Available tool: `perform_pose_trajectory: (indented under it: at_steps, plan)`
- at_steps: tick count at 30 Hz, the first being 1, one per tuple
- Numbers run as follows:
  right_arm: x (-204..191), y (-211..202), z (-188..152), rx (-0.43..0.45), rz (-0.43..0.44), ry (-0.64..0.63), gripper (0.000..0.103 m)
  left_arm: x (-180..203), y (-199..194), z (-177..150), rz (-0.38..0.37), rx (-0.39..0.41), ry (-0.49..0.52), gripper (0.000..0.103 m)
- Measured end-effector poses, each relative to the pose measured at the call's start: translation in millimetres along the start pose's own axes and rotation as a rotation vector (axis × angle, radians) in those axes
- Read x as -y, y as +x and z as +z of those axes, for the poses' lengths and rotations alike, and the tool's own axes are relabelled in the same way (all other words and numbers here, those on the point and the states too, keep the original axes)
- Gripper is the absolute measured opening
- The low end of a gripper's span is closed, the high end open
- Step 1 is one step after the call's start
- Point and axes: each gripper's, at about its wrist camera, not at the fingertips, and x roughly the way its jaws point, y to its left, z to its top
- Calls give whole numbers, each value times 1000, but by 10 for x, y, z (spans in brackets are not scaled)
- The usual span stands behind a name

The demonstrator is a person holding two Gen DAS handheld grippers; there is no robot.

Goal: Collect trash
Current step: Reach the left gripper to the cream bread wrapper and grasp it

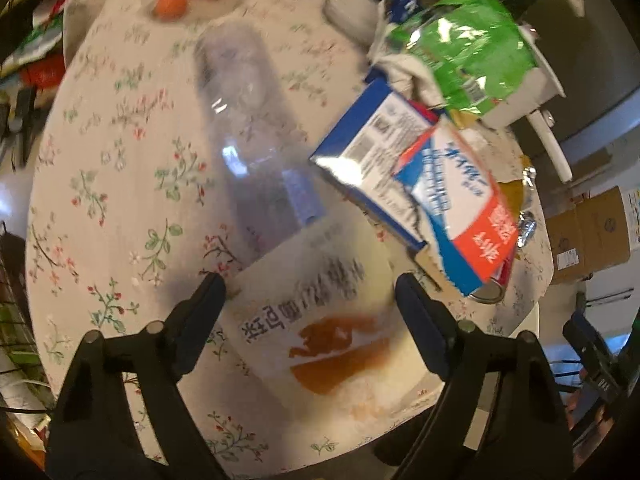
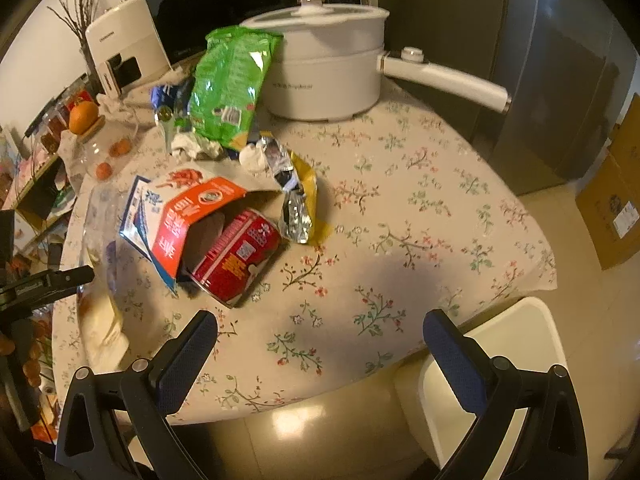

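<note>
I judged I was starting a pickup: my left gripper (image 1: 308,288), spread wide, hovered over the white wrapper (image 1: 320,320) beside the clear bottle (image 1: 256,148). My right gripper (image 2: 320,328) was spread and empty above the tablecloth (image 2: 420,208). Next, the left had to lower and pinch that wrapper.

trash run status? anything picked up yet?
Nothing looks collected: no bin or bag in either view. Left tool is open around a white wrapper, not clamped. Right tool is open and empty above the tablecloth. Left to gather: clear bottle, blue-and-orange carton, red cup, foil bag, green bag.
</note>
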Motion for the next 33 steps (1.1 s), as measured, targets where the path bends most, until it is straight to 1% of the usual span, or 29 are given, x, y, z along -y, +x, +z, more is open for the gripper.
perform_pose_trajectory:
  at_steps: [2,3,7,9,12,13,15,16,17,18,19,20,21,22,23,25,27,28,29,31,32,33]
  plan:
    - [-26,37,-8,-10,2,-4,103,-52,-34,-15,-9,-26,-37,87]
    - [-39,54,-16,-16,4,-5,103,-63,-97,-25,-21,-18,-42,87]
    - [-75,80,-31,-22,3,-17,103,-15,-311,-88,8,13,-5,88]
    - [-79,94,-39,-24,-2,-18,103,-21,-270,-158,35,-34,3,89]
    - [-69,109,-50,-31,-2,-6,103,-108,-122,-264,5,-115,-22,89]
    - [-65,111,-53,-33,0,-1,103,-142,-77,-294,5,-129,-23,89]
    - [-64,117,-59,-35,3,5,103,-154,29,-364,44,-152,-8,88]
    - [-65,118,-62,-35,3,8,103,-161,77,-390,55,-153,-11,80]
    - [-69,118,-67,-35,3,8,103,-178,87,-402,59,-137,-16,80]
    - [-75,120,-69,-35,1,7,103,-160,61,-407,62,-106,-10,70]
    - [-80,124,-72,-34,-1,7,103,-153,62,-414,53,-95,-15,55]
    - [-87,129,-75,-34,-3,6,103,-154,50,-420,51,-80,-26,50]
    - [-95,136,-76,-34,-3,7,103,-164,36,-429,44,-64,-42,37]
    - [-106,145,-76,-36,-3,7,103,-183,43,-433,9,-64,-65,20]
    - [-116,154,-76,-38,-1,8,103,-222,39,-444,-31,-69,-96,15]
    - [-138,164,-70,-40,3,6,103,-341,-28,-478,-109,-60,-167,7]
    - [-158,164,-61,-36,5,3,103,-336,-103,-478,-143,-29,-169,4]
    - [-171,162,-53,-33,5,1,103,-320,-158,-481,-147,-9,-158,4]
    - [-181,162,-46,-30,8,1,103,-307,-200,-478,-147,1,-147,4]
    - [-199,157,-27,-21,22,5,103,-274,-274,-471,-178,5,-135,5]
    - [-209,156,-21,-18,29,7,103,-288,-310,-464,-189,1,-144,7]
    - [-225,155,-10,-17,38,10,103,-275,-339,-477,-199,-9,-153,24]
